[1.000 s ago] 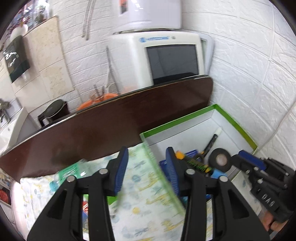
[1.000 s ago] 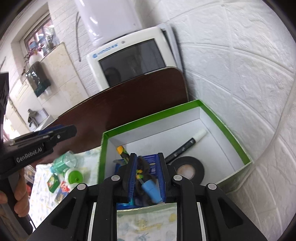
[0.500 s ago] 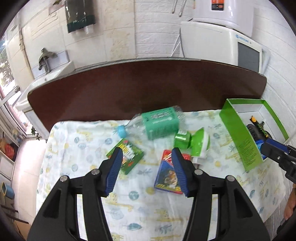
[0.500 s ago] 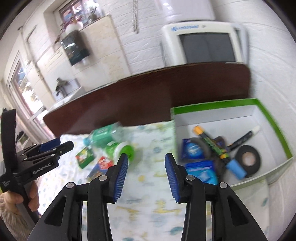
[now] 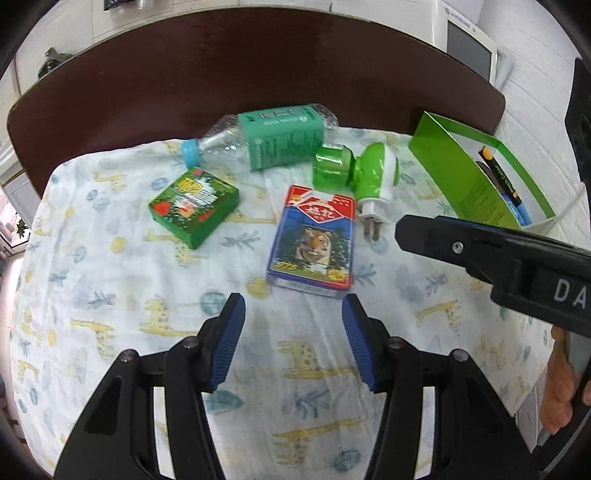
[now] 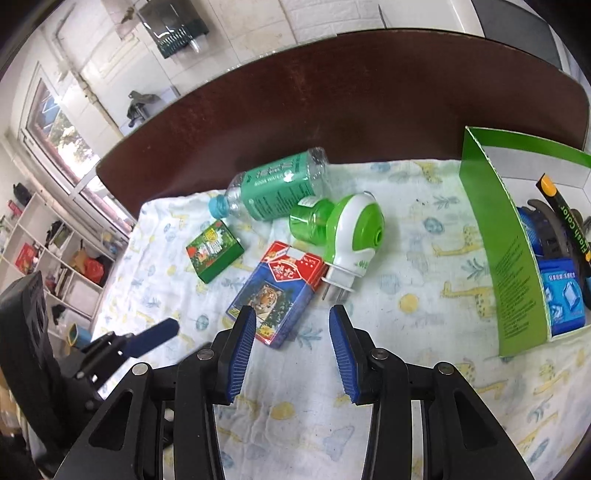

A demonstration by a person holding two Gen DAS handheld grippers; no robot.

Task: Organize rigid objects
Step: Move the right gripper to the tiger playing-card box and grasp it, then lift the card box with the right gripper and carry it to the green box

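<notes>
A glossy flat card box (image 5: 312,240) with a tiger picture lies on the soft giraffe-print cloth (image 5: 110,314), beside a rounded green plastic plug-in (image 5: 354,173), a crinkled clear bottle (image 5: 266,136) and a small green box (image 5: 194,205). Both the left gripper (image 5: 293,334) and right gripper (image 6: 291,345) hover spread and empty. The open green cardboard box (image 6: 495,229) sits right, on the dark wooden table (image 6: 332,92).

Dark brown table (image 6: 332,92) with a rounded far edge, most of it covered by a pale giraffe-print cloth (image 5: 122,295). White brick-pattern wall (image 6: 332,14) behind. Bright window (image 6: 55,125) on the left, white cubby shelves (image 6: 48,251) below it.
</notes>
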